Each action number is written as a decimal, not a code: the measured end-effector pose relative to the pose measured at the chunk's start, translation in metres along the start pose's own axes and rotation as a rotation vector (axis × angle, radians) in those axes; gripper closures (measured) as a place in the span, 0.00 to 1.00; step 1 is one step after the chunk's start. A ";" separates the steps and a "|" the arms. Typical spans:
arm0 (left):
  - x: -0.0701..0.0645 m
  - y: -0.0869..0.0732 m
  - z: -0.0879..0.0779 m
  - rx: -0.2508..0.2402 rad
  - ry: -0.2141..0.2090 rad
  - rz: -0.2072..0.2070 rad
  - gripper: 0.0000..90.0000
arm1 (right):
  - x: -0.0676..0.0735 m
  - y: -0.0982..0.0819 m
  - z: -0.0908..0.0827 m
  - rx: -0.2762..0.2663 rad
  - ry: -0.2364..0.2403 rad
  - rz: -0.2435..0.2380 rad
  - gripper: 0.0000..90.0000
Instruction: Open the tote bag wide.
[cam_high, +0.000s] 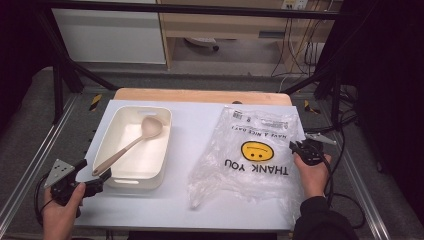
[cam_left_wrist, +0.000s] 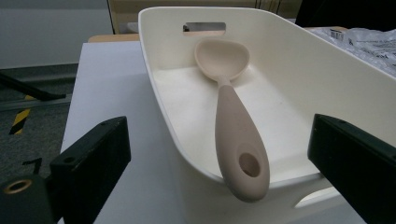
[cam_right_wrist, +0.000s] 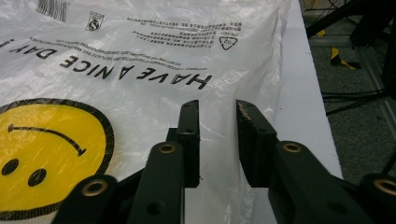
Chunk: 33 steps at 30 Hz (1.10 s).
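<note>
A cream tub (cam_high: 165, 145) stands on the left of the white board, and a beige spoon (cam_high: 130, 146) lies slanted inside it, bowl at the far end, handle over the near rim. My left gripper (cam_high: 95, 172) is at the tub's near left corner. In the left gripper view its jaws (cam_left_wrist: 219, 123) stand wide open on either side of the spoon (cam_left_wrist: 236, 126) handle and the tub (cam_left_wrist: 299, 84) end, touching neither. A clear plastic bag (cam_high: 250, 150) with a yellow smiley lies flat on the right. My right gripper (cam_high: 296, 146) rests at the bag's right edge; its jaws (cam_right_wrist: 217, 112) stand slightly apart over the bag (cam_right_wrist: 116, 93), pinching nothing.
The white board (cam_high: 200, 125) covers a wooden table whose far edge shows behind it. Metal frame rails run along both sides, with cables on the floor at the right. A bare strip of board lies between the tub and the bag.
</note>
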<state>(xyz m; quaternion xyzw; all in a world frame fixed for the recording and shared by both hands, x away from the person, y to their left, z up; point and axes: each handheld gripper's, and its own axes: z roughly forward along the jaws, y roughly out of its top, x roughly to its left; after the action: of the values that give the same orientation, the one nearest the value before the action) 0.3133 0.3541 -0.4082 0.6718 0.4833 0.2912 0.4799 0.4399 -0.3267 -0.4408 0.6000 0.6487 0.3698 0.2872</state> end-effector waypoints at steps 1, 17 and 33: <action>0.000 0.000 0.000 0.000 0.000 0.000 0.06 | 0.000 0.000 0.000 0.000 0.000 0.000 0.77; 0.000 0.000 0.000 -0.002 0.007 0.000 0.06 | 0.052 0.004 -0.062 -0.027 0.152 -0.185 0.14; 0.000 0.000 -0.001 -0.001 0.011 0.004 0.06 | 0.134 -0.030 -0.070 0.109 0.372 -0.360 0.09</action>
<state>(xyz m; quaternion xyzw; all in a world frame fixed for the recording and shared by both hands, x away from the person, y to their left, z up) 0.3127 0.3545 -0.4075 0.6710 0.4845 0.2960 0.4769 0.3505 -0.2031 -0.4169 0.4113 0.8056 0.3811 0.1913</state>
